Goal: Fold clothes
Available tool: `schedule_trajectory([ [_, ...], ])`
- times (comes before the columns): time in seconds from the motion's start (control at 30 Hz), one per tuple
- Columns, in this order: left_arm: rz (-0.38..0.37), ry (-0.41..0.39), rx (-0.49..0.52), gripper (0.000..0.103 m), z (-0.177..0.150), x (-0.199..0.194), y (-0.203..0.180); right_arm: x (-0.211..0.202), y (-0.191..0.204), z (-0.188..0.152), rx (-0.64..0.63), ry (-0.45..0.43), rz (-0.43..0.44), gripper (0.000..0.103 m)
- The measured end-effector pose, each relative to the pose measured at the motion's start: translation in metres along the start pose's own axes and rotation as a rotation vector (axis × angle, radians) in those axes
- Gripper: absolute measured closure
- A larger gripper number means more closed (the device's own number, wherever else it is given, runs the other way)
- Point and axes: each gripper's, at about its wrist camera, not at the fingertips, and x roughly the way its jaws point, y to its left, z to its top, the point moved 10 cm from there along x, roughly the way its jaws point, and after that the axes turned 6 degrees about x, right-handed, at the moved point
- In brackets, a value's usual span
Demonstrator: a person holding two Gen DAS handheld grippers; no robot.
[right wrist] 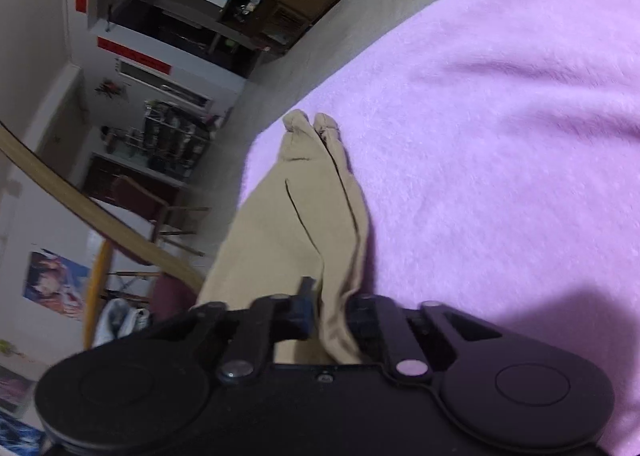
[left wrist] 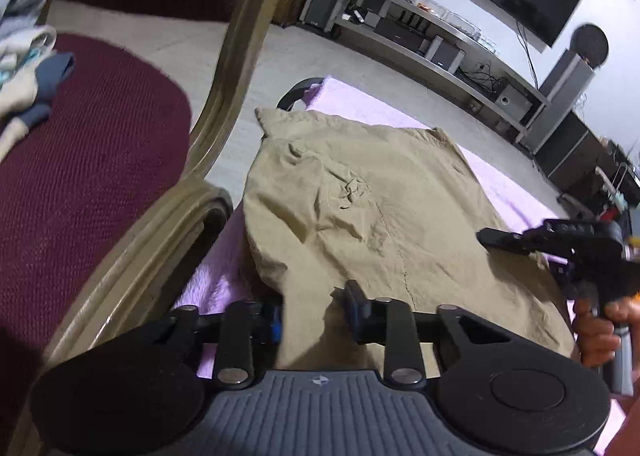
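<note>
A tan garment (left wrist: 380, 195) lies crumpled on a lilac fleece blanket (left wrist: 500, 183). At the bottom of the left wrist view, my left gripper (left wrist: 312, 308) pinches the garment's near edge, with cloth filling the gap between its fingers. My right gripper (left wrist: 486, 236) reaches in from the right at the garment's right edge, held by a hand (left wrist: 600, 332). In the right wrist view, the right gripper (right wrist: 332, 312) is shut on a raised fold of the tan garment (right wrist: 308, 195). The cloth runs away from it in a narrow doubled strip over the blanket (right wrist: 480, 135).
A maroon-cushioned chair (left wrist: 100, 175) with a curved wooden frame (left wrist: 224, 75) stands close on the left. On it lies a pile of other clothes (left wrist: 24, 55). Beyond the blanket are bare floor, a low media shelf (left wrist: 440, 43) and a wall television.
</note>
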Motion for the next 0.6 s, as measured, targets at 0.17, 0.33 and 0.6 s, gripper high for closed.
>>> schedule_trajectory([
  [0.17,-0.013,-0.068,0.147,0.089,0.021,-0.011,-0.042,-0.064,0.049,-0.003,-0.203,-0.170,-0.018,0.100],
  [0.33,-0.109,-0.136,0.215,0.087,0.041,-0.016,-0.105,-0.167,0.074,0.011,-0.300,-0.333,-0.017,0.100],
  [0.6,-0.053,0.004,0.239,0.065,0.016,0.013,-0.139,-0.212,-0.021,0.031,-0.092,-0.242,-0.276,0.076],
])
